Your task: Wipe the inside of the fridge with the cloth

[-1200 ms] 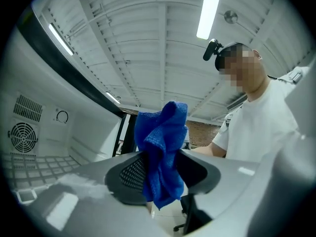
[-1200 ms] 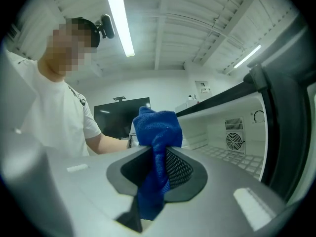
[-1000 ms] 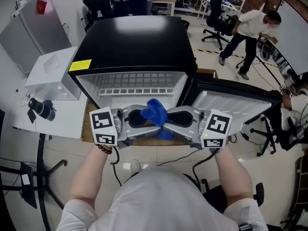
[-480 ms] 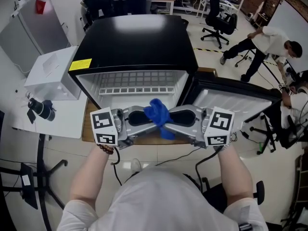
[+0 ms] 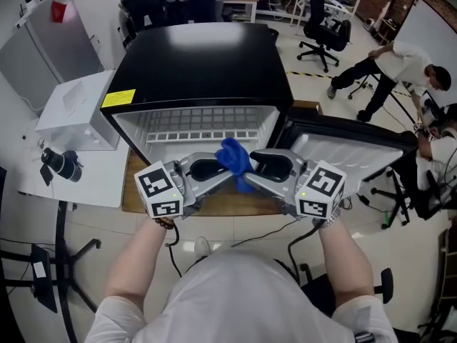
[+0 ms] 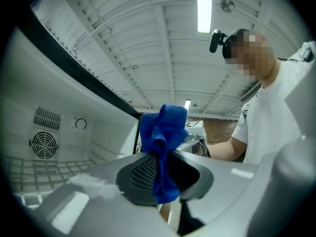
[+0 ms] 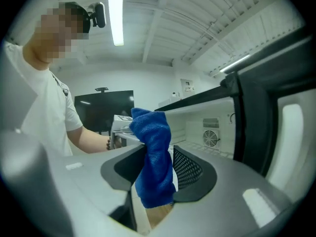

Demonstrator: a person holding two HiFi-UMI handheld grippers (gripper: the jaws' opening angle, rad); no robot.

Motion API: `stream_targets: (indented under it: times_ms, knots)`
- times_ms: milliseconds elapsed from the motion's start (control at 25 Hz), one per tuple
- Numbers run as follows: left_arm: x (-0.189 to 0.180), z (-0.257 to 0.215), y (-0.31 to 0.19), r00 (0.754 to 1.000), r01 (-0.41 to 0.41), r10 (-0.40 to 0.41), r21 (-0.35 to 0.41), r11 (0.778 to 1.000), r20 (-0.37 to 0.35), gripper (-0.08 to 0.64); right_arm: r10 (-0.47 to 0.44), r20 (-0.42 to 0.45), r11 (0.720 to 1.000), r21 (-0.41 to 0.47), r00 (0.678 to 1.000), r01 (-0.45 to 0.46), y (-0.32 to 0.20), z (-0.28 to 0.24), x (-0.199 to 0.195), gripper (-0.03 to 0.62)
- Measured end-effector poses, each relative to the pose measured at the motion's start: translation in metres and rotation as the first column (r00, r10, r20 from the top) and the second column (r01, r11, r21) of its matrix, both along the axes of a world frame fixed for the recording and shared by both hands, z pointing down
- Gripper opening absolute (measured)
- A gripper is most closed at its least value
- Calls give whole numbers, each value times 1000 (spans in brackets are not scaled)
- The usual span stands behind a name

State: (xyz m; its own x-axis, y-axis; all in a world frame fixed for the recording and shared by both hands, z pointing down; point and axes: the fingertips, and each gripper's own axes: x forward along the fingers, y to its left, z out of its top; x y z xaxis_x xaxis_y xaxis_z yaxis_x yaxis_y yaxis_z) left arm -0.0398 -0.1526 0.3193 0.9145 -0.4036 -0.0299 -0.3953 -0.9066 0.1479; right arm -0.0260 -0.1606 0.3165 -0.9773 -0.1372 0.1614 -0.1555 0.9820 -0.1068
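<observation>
Since a second ago the cloth (image 5: 232,157) has lifted toward the open fridge (image 5: 200,56) mouth – the left tongs (image 5: 228,174), just closing, now pinch it, while the right tongs (image 5: 250,173) have just spread wide around it, seemingly handing it over.

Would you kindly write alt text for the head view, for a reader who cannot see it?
From above, two hand-held grippers meet at a blue cloth in front of an open black fridge. The left gripper, whose jaws have just been closing, pinches the cloth; the right gripper has just opened its jaws around it.
</observation>
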Motion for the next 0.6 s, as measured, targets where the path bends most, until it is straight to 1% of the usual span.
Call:
stream_targets:
  times_ms: [120,240,280,320,440,600]
  knots:
    - [-3,6,-15,996,76,-77,28,997,43,60,118,-6,992,39,993,-117,-16,3,7,183]
    - [-1,11,-34,985,141,-146,60,988,95,60,236,-18,969,75,972,-234,-30,5,18,177]
    - [2,13,-41,980,161,-168,67,985,109,60,273,-21,959,88,962,-270,-35,5,23,160]
    - [5,15,-48,975,180,-188,72,981,121,60,305,-21,948,101,952,-302,-38,5,28,128]
    - [10,20,-67,961,225,-234,75,972,149,60,368,-8,921,141,930,-363,-42,2,38,9]
    - [5,24,-89,942,278,-288,80,957,170,60,406,-23,902,174,914,-396,-41,5,36,2]
